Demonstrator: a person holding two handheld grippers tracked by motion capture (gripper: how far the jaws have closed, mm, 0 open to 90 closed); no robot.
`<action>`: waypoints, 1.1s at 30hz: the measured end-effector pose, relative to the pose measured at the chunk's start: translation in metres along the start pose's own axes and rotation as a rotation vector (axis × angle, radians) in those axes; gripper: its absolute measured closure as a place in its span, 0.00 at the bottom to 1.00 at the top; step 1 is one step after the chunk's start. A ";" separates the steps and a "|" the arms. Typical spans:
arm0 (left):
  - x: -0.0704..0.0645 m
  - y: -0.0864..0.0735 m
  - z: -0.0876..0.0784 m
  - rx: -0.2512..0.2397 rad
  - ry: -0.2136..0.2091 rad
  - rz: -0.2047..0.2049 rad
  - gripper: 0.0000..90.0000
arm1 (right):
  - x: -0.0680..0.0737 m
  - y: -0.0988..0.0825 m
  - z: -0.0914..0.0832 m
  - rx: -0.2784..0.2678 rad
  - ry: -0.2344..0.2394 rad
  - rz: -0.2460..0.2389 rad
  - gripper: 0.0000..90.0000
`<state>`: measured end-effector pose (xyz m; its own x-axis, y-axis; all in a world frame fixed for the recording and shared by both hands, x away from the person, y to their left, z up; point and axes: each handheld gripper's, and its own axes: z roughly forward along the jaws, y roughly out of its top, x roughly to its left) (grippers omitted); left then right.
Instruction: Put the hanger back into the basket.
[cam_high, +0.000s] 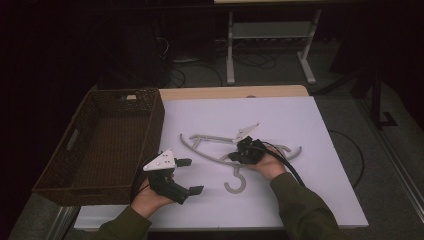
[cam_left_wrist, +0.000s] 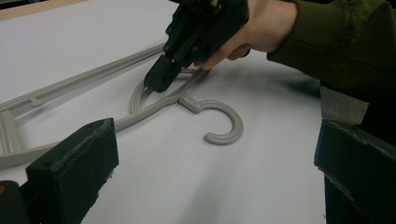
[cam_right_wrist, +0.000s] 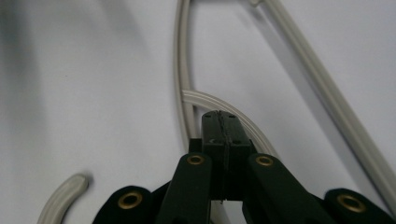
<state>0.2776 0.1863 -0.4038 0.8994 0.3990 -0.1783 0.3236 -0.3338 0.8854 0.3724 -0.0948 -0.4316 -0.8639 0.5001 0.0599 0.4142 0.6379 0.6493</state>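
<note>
**Right gripper closed at hanger neck; left gripper open and clear**

A grey plastic clothes hanger (cam_high: 220, 150) lies flat on the white table surface (cam_high: 300, 200), near the middle of it. Its hook (cam_high: 236, 181) points toward the person's edge of the table, and its arms spread to either side.

The right gripper (cam_high: 239, 150) is positioned over the centre of the hanger, just above the hook. In the right gripper view, the two black jaws are pressed together pad to pad, with their tips (cam_right_wrist: 223, 122) at the curved neck rib of the hanger (cam_right_wrist: 224, 105). The jaws are closed; whether a thin part of the hanger is pinched between the pads cannot be confirmed, because the pads cover the contact point. In the left gripper view, the right gripper (cam_left_wrist: 159, 79) angles down onto the hanger loop, beside the hook (cam_left_wrist: 224, 126).

The left gripper (cam_high: 192, 175) is held near the table's front edge, well apart from the hanger. Its jaws stand wide open with nothing between them.

A dark woven basket (cam_high: 102, 145) sits at the left edge of the table, beside the left gripper.
</note>
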 end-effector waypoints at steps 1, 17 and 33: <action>0.000 0.000 0.000 0.001 -0.001 0.002 0.00 | 0.001 0.001 0.004 0.004 0.003 -0.002 1.00; 0.000 0.000 -0.001 -0.003 0.002 -0.003 0.00 | 0.011 0.001 0.013 0.037 0.052 -0.036 1.00; 0.001 0.001 -0.001 -0.003 0.003 -0.001 0.00 | 0.048 -0.018 -0.001 0.068 0.215 -0.154 1.00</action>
<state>0.2783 0.1875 -0.4030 0.8983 0.4019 -0.1777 0.3235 -0.3312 0.8864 0.3230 -0.0827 -0.4400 -0.9563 0.2624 0.1287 0.2849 0.7383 0.6114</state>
